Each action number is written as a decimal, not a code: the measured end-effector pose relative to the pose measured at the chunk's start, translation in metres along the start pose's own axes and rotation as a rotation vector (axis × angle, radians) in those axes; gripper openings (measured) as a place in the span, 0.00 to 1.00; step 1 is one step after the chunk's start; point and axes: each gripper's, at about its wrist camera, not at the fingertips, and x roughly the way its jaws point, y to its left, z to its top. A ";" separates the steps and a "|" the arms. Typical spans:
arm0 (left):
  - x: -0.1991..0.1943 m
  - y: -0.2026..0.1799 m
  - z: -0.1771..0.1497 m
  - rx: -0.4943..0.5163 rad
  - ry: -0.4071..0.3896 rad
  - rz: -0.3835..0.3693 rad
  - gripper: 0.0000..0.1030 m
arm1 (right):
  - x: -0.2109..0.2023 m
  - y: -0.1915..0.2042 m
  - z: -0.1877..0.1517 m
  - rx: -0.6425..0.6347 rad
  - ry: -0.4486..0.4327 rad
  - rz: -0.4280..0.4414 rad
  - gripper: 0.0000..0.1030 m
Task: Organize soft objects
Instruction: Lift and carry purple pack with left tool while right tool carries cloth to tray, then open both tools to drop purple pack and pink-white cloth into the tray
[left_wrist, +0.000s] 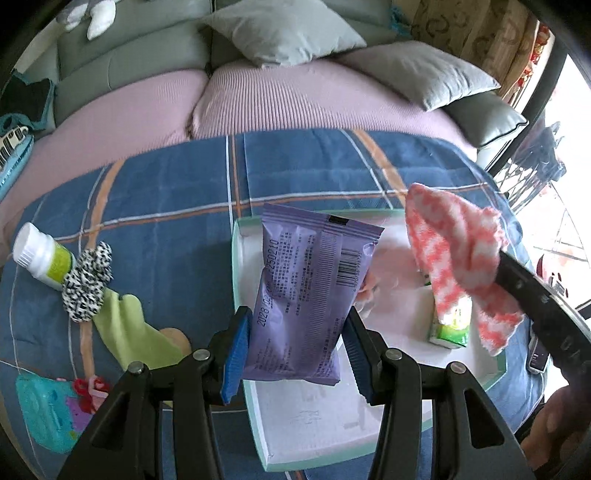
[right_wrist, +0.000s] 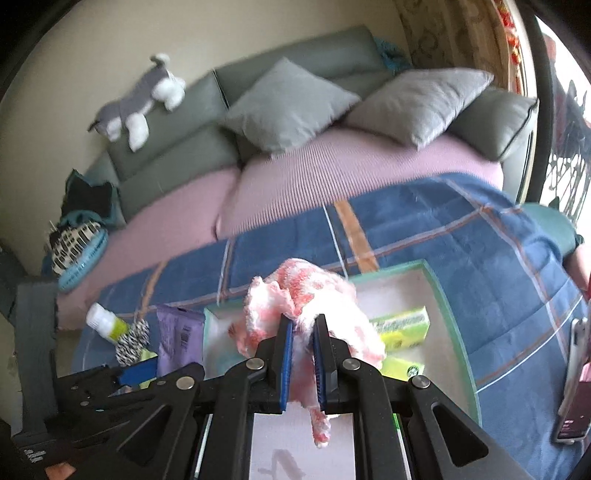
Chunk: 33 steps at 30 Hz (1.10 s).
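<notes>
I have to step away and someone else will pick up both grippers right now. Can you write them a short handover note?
Left gripper: shut on the purple packet, held above the tray.
Right gripper: shut on the pink-and-white cloth, also held above the tray.
In the tray: green boxes, with something pale pink near the purple packet that I can't identify.
Still out on the blue blanket, left of the tray: black-and-white scrunchie, light green cloth, white bottle and teal item.
Left to do: set down both held items, then judge which remaining items are soft and sort them.
</notes>
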 end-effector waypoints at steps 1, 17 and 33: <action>0.003 0.000 0.000 0.000 0.007 0.003 0.50 | 0.006 0.000 -0.002 -0.009 0.019 -0.018 0.11; 0.045 -0.011 -0.008 0.003 0.128 -0.011 0.50 | 0.058 -0.003 -0.017 -0.065 0.192 -0.161 0.14; 0.040 -0.012 -0.006 0.020 0.117 0.007 0.58 | 0.059 0.004 -0.014 -0.088 0.209 -0.190 0.20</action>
